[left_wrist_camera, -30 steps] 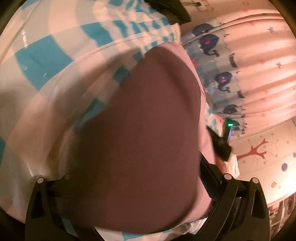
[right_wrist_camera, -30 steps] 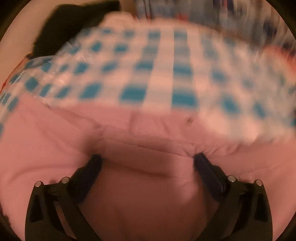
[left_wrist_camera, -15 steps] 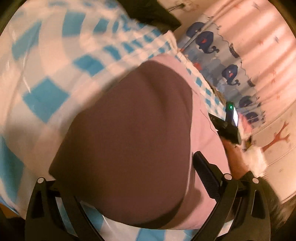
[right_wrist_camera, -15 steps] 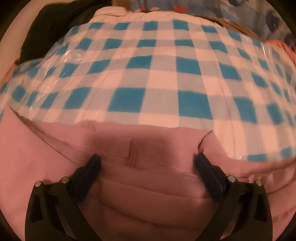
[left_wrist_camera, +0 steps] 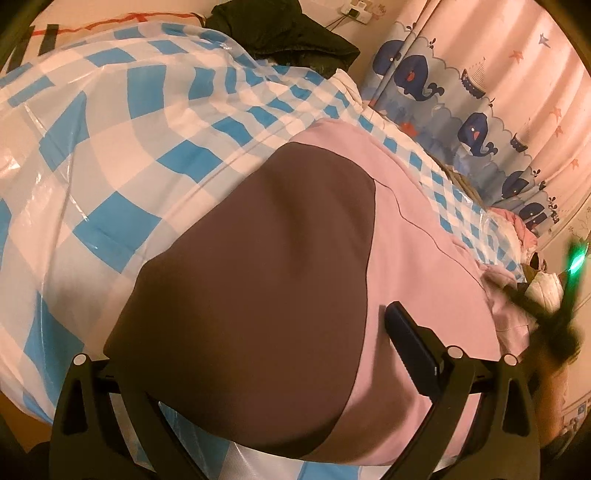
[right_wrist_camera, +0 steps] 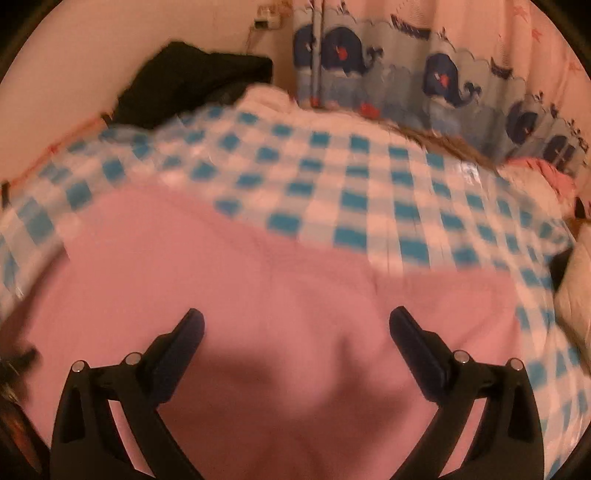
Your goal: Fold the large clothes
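A large pink garment [right_wrist_camera: 258, 295] lies on the blue-and-white checked bed cover [right_wrist_camera: 351, 173]. In the left wrist view the pink garment [left_wrist_camera: 424, 258] carries a dark shaded fold [left_wrist_camera: 266, 295] that drapes across my left gripper [left_wrist_camera: 258, 354] and hides its left finger; its right finger [left_wrist_camera: 410, 339] rests on the pink cloth. The jaws stand wide apart. My right gripper [right_wrist_camera: 295, 332] is open above the flat pink cloth, with nothing between its fingers. The right gripper also shows blurred at the right edge of the left wrist view [left_wrist_camera: 554, 314].
A black garment [left_wrist_camera: 288, 33] lies at the head of the bed near a wall socket [left_wrist_camera: 354, 13]. A whale-print curtain [right_wrist_camera: 443, 81] hangs along the far side. Pink clothes [right_wrist_camera: 550, 173] lie at the right edge of the bed.
My right gripper has let go of the pink cloth fold and pulled back; the cloth now lies flat. The left view has pulled back and shows more of the bed.
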